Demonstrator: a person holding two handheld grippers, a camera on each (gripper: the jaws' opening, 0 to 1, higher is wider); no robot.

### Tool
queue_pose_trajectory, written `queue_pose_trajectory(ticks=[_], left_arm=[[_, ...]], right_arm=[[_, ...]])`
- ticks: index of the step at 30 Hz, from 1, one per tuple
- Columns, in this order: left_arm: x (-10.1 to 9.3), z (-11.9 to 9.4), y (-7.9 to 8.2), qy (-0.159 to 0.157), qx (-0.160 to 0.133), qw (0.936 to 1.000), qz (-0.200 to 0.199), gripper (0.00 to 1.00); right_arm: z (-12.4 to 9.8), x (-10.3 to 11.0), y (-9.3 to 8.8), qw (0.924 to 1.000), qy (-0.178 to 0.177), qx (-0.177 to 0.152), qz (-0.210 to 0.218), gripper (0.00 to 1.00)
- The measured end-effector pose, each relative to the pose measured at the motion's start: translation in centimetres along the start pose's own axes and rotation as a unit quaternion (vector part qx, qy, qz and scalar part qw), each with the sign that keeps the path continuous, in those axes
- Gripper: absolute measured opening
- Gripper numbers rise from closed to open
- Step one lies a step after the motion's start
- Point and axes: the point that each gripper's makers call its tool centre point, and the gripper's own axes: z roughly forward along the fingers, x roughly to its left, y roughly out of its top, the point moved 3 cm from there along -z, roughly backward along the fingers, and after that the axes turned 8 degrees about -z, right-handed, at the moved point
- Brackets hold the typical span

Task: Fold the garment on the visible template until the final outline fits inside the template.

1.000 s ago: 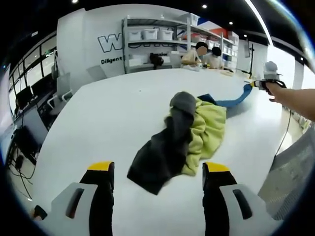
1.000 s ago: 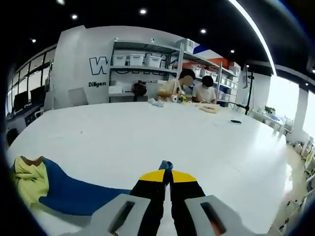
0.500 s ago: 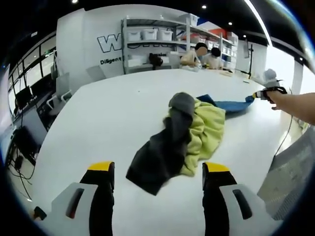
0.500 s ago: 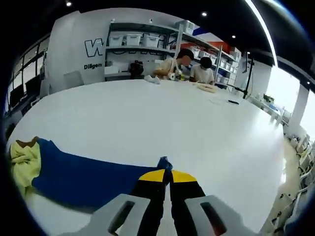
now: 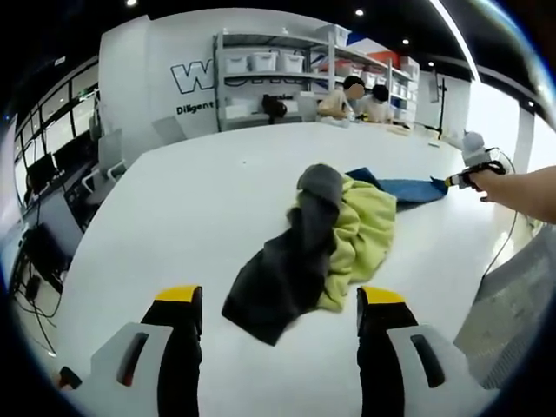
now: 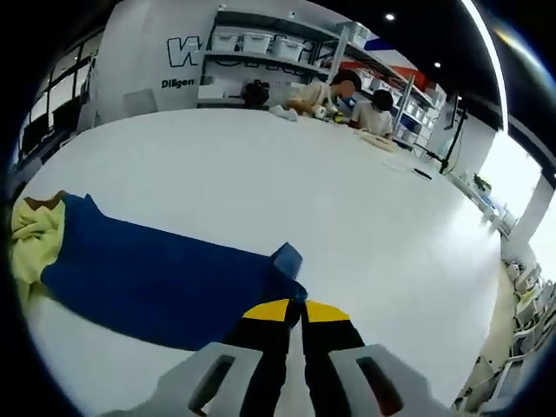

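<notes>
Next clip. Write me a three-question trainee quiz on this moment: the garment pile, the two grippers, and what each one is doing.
1. True or false: the right gripper has its jaws shut on the blue sleeve.
2. Multiple choice: in the left gripper view, the left gripper is (A) shut on the grey cloth, (B) open and clear of the garment, (C) pressing the yellow fabric down.
3. Fill in: in the left gripper view, the grey cloth lies partly over the ______ fabric.

Key: 1 true, the yellow-tipped jaws meet at the sleeve's end, which lies stretched out on the white table. 2 B. 3 yellow.
</notes>
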Motion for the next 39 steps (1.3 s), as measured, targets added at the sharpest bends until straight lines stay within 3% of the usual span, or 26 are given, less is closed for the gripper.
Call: queue_pose_trajectory(ticks=[8,16,21,29,31,39], left_arm=[[-0.1,0.0,0.0,-0.001,0.001,1.0000,0.002,0.67],[-0.2,0.0,-0.1,-0.002,0.002,1.0000,0.005,0.67],[-0.2,0.0,0.0,-0.002,0.001,1.0000,0.005,0.67],[-0.3,0.0,0.1,-0.004,-0.002,1.0000,0.007,0.67],[-0.4,0.0,0.2,-0.006,-0.003,0.9999,0.010,0.67],[-0.8,-0.2,0.5,-0.011,-0.007,0.9998,0.012,0.67]], right_arm=[[0.3,0.7,-1.4,0.9995,0.012,0.024,-0.020,0.06],[0.1,0.3,-1.3,0.9997,0.011,0.021,-0.013,0.08],[-0.7,-0.3,-0.6,1.0000,-0.002,-0.001,0.002,0.07],[-3.3,-1.2,2.8,0.9973,-0.019,-0.066,0.024,0.07],[-4.4,-1.2,4.6,0.9952,-0.021,-0.093,0.022,0.08],[-5.6,2.0,8.5,0.9899,0.011,-0.142,-0.007,0.08]])
